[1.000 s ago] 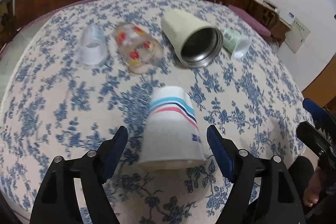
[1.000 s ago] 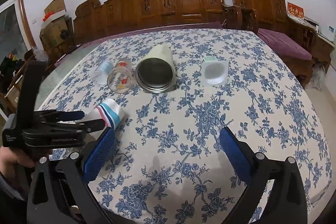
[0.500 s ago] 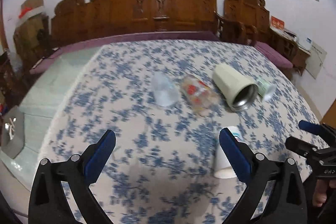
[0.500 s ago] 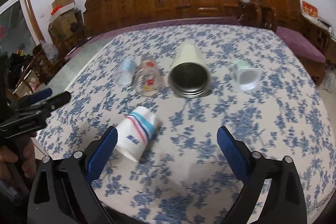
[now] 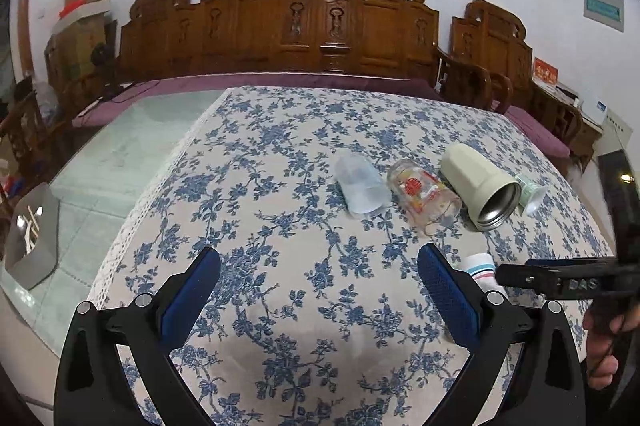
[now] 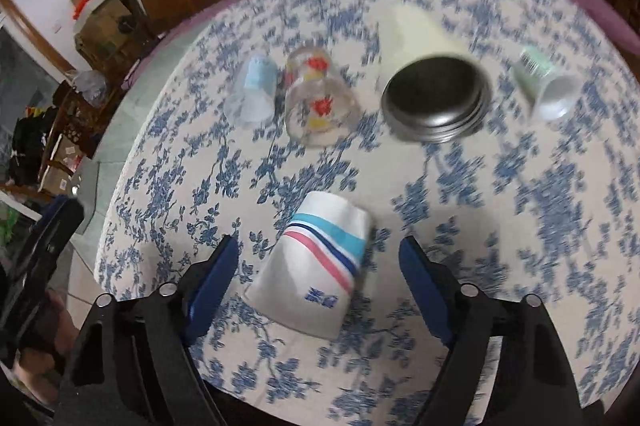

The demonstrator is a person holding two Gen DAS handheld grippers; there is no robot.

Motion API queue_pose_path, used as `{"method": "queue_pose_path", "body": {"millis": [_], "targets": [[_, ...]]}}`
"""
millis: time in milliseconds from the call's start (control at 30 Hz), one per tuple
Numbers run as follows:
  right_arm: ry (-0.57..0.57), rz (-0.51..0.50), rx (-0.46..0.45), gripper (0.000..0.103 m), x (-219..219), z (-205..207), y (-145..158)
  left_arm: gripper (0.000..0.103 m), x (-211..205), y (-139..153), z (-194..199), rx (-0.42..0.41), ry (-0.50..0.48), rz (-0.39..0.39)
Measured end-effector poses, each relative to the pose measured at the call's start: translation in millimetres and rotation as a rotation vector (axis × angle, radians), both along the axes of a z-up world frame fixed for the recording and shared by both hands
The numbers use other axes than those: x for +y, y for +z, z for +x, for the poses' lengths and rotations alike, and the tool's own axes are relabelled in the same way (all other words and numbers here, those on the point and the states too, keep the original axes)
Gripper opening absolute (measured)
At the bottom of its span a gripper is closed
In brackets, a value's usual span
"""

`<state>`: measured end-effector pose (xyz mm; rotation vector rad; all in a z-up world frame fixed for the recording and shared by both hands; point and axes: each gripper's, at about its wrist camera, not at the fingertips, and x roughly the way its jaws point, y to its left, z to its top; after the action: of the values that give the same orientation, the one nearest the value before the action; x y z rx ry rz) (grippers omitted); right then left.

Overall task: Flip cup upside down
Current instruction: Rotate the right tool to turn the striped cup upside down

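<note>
White paper cup, banded teal, navy, pink. Cream counter cloth, blue floral print. Clear glass, red and yellow motifs. Pale blue plastic cup. Cream tumbler, steel interior. Pale green cup. Black tools, blue pads.

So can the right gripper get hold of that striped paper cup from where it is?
Probably yes. The right gripper is open, its fingers either side of the striped paper cup, which stands mouth down on the tablecloth with nothing between them.
</note>
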<state>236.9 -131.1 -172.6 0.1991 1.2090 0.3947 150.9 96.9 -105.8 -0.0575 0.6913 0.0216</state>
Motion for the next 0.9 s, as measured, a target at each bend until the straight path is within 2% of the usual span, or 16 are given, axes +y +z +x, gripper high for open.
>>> {"method": "queue_pose_path", "body": {"millis": [333,567,667,833,900], "targets": [[-0.009,0.003,0.208,0.082,13,35,-41,0.095,9,-5,0,0.006,0.011,-0.025],[-0.009,0.032,0.244,0.065,7,43,-50,0.095,9,-6,1,0.007,0.008,-0.021],[-0.001,0.035,0.225,0.060,4,43,-47,0.095,8,-6,0,0.008,0.004,-0.017],[0.015,0.056,0.078,0.058,-7,36,-27,0.095,5,-10,2,0.017,-0.004,-0.014],[0.022,0.029,-0.019,0.058,-9,33,-17,0.095,3,-12,2,0.021,-0.006,-0.011]]}}
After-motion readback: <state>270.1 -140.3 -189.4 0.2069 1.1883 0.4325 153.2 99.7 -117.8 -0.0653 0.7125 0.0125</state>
